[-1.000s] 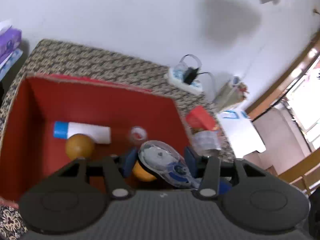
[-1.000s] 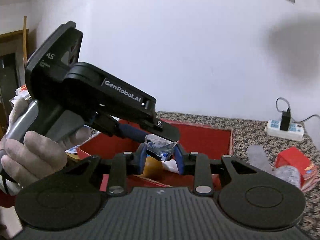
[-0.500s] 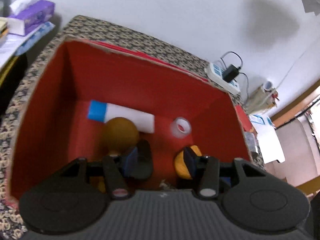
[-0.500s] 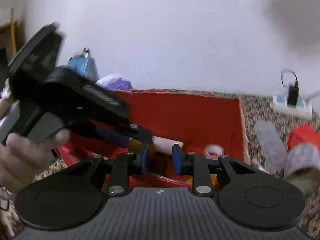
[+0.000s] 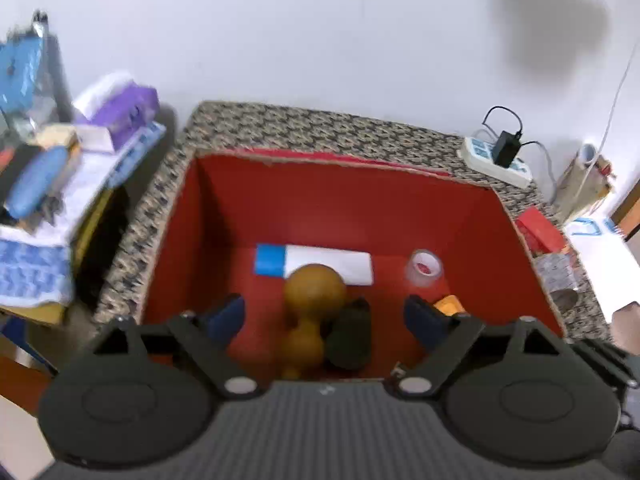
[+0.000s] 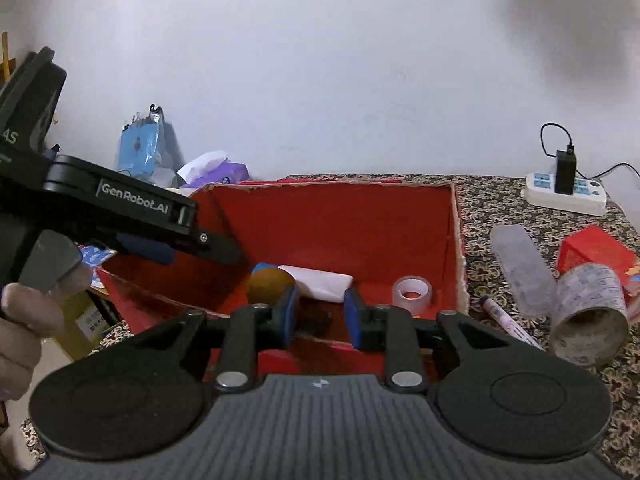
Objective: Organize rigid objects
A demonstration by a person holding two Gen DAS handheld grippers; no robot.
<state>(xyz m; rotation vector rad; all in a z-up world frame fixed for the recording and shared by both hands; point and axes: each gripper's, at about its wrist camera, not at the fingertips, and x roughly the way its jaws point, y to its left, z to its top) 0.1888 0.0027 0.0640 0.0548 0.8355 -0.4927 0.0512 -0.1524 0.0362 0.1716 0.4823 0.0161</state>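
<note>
A red-lined box (image 5: 320, 158) stands on the patterned table. My left gripper (image 5: 324, 308) hangs over it with its jaws opening wide and nothing between them. On the box floor lie a white tube with a blue cap (image 5: 316, 262), a brown gourd-shaped piece (image 5: 314, 292), a dark object (image 5: 348, 334), a clear tape roll (image 5: 424, 270) and an orange thing (image 5: 450, 304). From the front of the box (image 6: 332, 188) my right gripper (image 6: 320, 314) points in, its jaws opening slightly with only a narrow gap and nothing in it. The left gripper (image 6: 222, 248) shows at its upper left.
Right of the box lie a pen (image 6: 508, 320), a large tape roll (image 6: 588, 316), a translucent case (image 6: 520, 264), a red carton (image 6: 596, 248) and a power strip (image 6: 564, 192). A side shelf with a tissue pack (image 5: 120, 108) and papers stands to the left.
The clear tape dispenser that my left jaws held a second ago has left them. Those jaws have spread wide and tipped down over the box. The right gripper sank slightly.
</note>
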